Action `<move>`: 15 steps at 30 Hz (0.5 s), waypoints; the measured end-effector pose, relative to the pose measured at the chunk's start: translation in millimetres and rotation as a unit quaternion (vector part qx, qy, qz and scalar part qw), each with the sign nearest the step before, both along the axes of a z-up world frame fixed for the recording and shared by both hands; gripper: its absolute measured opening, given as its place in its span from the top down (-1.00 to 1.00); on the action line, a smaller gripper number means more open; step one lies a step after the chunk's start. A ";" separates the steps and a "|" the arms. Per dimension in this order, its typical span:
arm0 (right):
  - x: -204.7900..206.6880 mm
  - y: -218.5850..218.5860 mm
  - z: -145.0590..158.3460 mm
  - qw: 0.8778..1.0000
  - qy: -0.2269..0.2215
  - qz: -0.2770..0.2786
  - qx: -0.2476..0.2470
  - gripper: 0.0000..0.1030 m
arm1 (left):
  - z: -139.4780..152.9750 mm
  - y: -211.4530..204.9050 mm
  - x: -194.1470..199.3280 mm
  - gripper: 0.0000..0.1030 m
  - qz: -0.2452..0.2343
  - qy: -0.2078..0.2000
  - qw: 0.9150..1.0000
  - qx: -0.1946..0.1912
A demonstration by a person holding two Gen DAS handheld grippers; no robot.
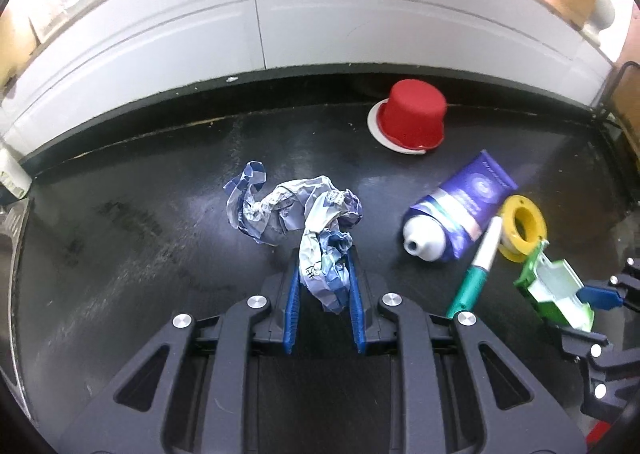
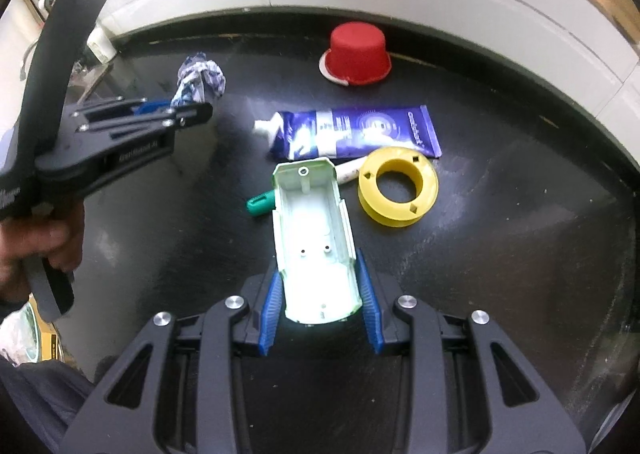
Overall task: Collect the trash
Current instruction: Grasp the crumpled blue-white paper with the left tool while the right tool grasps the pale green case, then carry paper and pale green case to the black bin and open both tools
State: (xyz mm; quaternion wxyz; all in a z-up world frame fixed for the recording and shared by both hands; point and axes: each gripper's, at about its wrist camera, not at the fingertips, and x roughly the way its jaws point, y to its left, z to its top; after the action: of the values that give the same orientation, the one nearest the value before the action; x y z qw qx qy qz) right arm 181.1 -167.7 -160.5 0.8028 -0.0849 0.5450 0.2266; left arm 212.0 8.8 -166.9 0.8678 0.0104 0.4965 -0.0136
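Note:
My left gripper (image 1: 323, 254) is shut on a crumpled blue-and-white wrapper (image 1: 296, 214), held over the black countertop (image 1: 140, 214); the wrapper also shows in the right wrist view (image 2: 198, 80), with the left gripper (image 2: 192, 110) closed on it. My right gripper (image 2: 318, 268) is shut on a pale green plastic shell (image 2: 312, 230), seen in the left wrist view (image 1: 556, 290). On the counter lie a purple tube (image 2: 360, 132), a yellow spool (image 2: 398, 186), a green-and-white pen (image 1: 476, 270) and an upturned red cup (image 2: 358, 54).
White cabinet doors (image 1: 320, 14) run along the back of the countertop. A dark wire rack (image 1: 620, 102) stands at the right edge in the left wrist view. A white container (image 2: 102, 40) sits at the counter's far left.

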 end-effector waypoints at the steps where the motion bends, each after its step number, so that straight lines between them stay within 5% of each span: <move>1: -2.3 -0.6 3.8 1.000 -0.004 0.000 0.002 0.31 | 4.8 -0.5 -3.7 0.60 0.001 -0.004 1.000 0.002; 15: -60.3 11.9 80.9 0.996 -0.073 0.023 0.041 0.31 | 66.4 3.9 -126.2 0.60 0.032 -0.016 0.999 -0.010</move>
State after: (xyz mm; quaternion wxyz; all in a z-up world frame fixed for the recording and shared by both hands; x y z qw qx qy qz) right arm 120.8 -155.8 -79.6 0.8377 -0.0809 0.4734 0.2600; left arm 85.9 12.8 -100.6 0.8755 -0.0141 0.4829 0.0095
